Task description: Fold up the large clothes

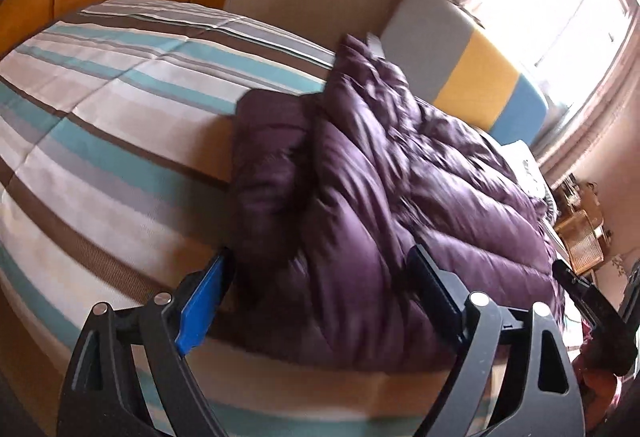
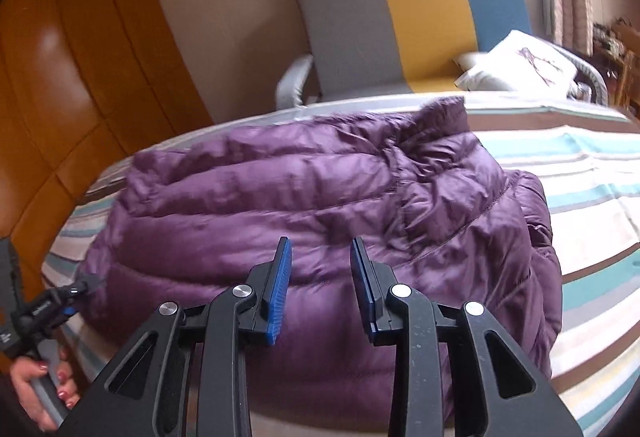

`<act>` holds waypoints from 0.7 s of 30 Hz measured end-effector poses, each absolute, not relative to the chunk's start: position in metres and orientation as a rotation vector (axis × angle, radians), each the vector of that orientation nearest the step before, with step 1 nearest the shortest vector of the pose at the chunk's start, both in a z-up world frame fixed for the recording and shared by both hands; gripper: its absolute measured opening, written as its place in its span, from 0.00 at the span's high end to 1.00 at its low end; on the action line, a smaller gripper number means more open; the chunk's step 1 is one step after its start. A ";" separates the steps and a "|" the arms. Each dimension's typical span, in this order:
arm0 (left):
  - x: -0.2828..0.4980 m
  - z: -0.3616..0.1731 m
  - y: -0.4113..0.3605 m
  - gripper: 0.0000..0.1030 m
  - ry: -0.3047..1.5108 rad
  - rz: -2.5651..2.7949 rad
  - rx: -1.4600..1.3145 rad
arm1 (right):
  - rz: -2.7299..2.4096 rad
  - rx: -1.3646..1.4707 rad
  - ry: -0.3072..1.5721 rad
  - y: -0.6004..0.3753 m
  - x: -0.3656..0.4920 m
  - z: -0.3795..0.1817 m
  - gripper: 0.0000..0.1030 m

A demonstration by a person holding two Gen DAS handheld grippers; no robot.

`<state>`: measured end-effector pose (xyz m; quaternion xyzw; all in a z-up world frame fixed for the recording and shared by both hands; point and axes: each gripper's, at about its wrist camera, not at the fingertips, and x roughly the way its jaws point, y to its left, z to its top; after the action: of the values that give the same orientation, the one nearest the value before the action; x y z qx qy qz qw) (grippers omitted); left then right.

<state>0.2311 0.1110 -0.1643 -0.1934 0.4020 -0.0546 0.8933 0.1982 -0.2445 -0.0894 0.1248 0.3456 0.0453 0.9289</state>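
A purple puffer jacket [image 1: 392, 173] lies on the striped bedspread [image 1: 100, 109], a sleeve folded over on its left side. My left gripper [image 1: 320, 269] is wide open, jaws on either side of the jacket's near edge, holding nothing. In the right wrist view the jacket [image 2: 320, 205] lies crosswise on the bed, collar toward the far side. My right gripper [image 2: 320, 257] is open and empty just above the jacket's near part. The left gripper also shows in the right wrist view [image 2: 86, 283] at the jacket's left end, held by a hand.
A padded orange-brown headboard [image 2: 60, 77] stands left of the bed. An armchair with grey, yellow and blue stripes [image 2: 416, 25] stands beyond the bed by a bright window. A white cushion [image 2: 520, 65] lies on it. Bare striped bedspread [image 2: 592, 197] lies right of the jacket.
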 end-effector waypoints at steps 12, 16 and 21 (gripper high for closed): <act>0.191 -0.168 0.099 0.29 0.811 -0.033 -0.440 | 0.201 0.211 0.718 -0.194 0.173 -0.093 0.87; 0.185 -0.169 0.099 0.30 0.805 -0.012 -0.482 | 0.202 0.214 0.738 -0.191 0.179 -0.101 0.87; 0.188 -0.177 0.099 0.23 0.802 -0.036 -0.541 | 0.200 0.208 0.765 -0.189 0.185 -0.114 0.87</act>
<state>0.1885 0.0988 -0.1773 -0.2600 0.3856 -0.0174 0.8851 0.1850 -0.1886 -0.1141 0.1009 0.3721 0.0971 0.9176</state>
